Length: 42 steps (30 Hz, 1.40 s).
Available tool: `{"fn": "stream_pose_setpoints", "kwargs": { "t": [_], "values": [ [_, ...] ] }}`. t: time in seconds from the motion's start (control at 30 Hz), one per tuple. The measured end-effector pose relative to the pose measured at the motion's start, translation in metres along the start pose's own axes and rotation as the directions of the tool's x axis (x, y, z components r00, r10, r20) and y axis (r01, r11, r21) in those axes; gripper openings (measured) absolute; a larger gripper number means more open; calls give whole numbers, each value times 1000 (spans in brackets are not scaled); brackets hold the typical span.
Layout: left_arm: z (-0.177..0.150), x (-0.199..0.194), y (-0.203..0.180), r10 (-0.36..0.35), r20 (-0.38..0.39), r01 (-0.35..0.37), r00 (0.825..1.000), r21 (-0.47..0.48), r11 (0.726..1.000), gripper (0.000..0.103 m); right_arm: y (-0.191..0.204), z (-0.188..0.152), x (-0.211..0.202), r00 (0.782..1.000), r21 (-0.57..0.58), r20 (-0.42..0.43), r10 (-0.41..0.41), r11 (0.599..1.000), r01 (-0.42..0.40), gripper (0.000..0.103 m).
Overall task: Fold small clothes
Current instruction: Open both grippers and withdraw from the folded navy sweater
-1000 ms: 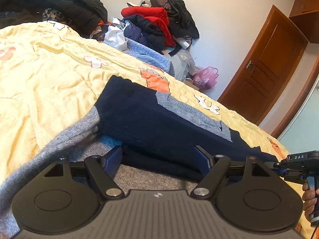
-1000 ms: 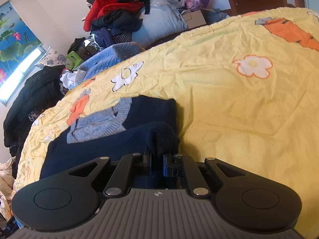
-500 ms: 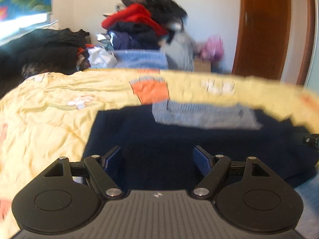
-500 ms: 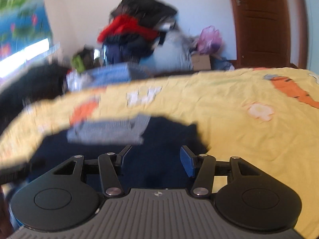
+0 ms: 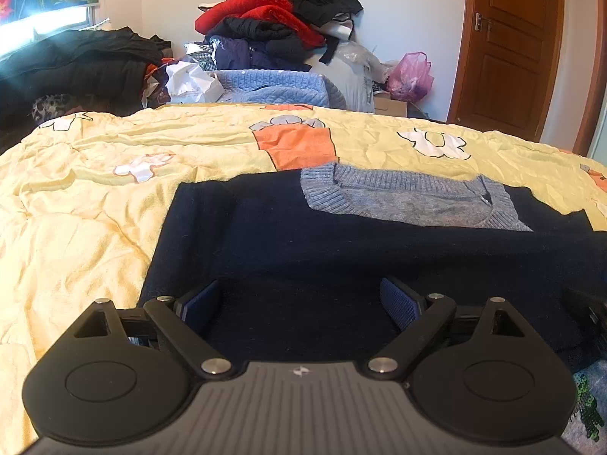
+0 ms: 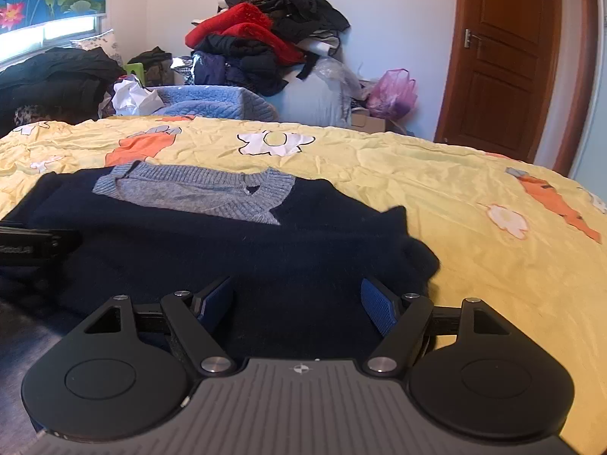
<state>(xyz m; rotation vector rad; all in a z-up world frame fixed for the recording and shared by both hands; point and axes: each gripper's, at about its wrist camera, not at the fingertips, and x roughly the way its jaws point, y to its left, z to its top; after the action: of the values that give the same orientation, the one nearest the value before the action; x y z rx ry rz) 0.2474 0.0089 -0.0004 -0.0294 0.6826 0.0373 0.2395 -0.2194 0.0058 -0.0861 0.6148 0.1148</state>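
Note:
A dark navy sweater (image 5: 303, 242) with a grey-blue knitted collar (image 5: 409, 201) lies folded flat on the yellow bedspread (image 5: 83, 204). My left gripper (image 5: 301, 301) hovers over the sweater's near edge, its jaws opening, with nothing pressed between the blue pads (image 5: 398, 303). In the right wrist view the same sweater (image 6: 235, 242) spreads ahead, its collar (image 6: 197, 193) to the far left. My right gripper (image 6: 297, 301) is over the sweater's near right part, jaws opening and off the cloth. A bunched corner (image 6: 413, 250) sticks up beside it. The left gripper's body (image 6: 34, 244) shows at the left edge.
A heap of red, black and blue clothes (image 5: 280, 26) rises beyond the bed's far edge, with a pink plastic bag (image 5: 411, 76) and a wooden door (image 5: 508, 45) at the right. Dark coats (image 5: 76, 64) lie at the far left. Bare bedspread (image 6: 474, 227) stretches right of the sweater.
The right gripper let go of the navy fold it pinched and its jaws spread wide. Both grippers rolled level and swung to face the sweater squarely. The left jaws widened a little.

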Motion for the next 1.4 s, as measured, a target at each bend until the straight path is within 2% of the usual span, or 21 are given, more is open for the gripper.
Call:
{"fn": "stream_pose_setpoints", "kwargs": {
  "t": [0.13,0.23,0.33,0.47,0.57,0.7,0.77,0.93,1.03,1.27,1.4],
  "values": [
    [0,-1,-2,12,0,-12,1000,8,1000,93,7,-19,-14,1000,-10,-22,12,1000,-12,91],
    [-3,-14,-7,45,10,-46,999,41,998,93,7,-20,-12,999,-6,-29,16,1000,-16,93],
    [-11,-35,-6,-23,4,22,1000,51,998,93,8,-19,-9,999,-9,-38,23,1000,-23,97],
    [-26,-50,-6,-50,-14,50,999,43,998,93,8,-20,-10,999,-8,-39,25,1000,-25,98],
    [-40,-49,-10,-23,-13,24,1000,95,995,95,9,-21,-12,999,-6,-37,17,1000,-17,98],
    [-39,-45,-4,-29,-21,30,999,56,998,101,16,-25,-27,998,-4,-50,-31,1000,31,98],
    [-39,-45,-5,-30,-21,31,999,58,998,101,17,-33,-32,996,28,-91,-13,999,15,101],
    [-40,-49,-6,-15,-25,17,1000,63,998,101,12,-41,-36,997,72,-75,-8,997,13,103],
    [-45,-60,-4,-4,-42,6,999,51,999,101,13,-41,-34,997,70,-75,-11,997,17,103],
    [-75,-110,6,-69,-62,70,996,10,997,101,15,-40,-32,997,75,-73,-9,997,14,103],
    [-90,-110,5,-29,-66,32,997,47,998,102,13,-41,-34,997,75,-73,-13,997,19,103]
  ]
}}
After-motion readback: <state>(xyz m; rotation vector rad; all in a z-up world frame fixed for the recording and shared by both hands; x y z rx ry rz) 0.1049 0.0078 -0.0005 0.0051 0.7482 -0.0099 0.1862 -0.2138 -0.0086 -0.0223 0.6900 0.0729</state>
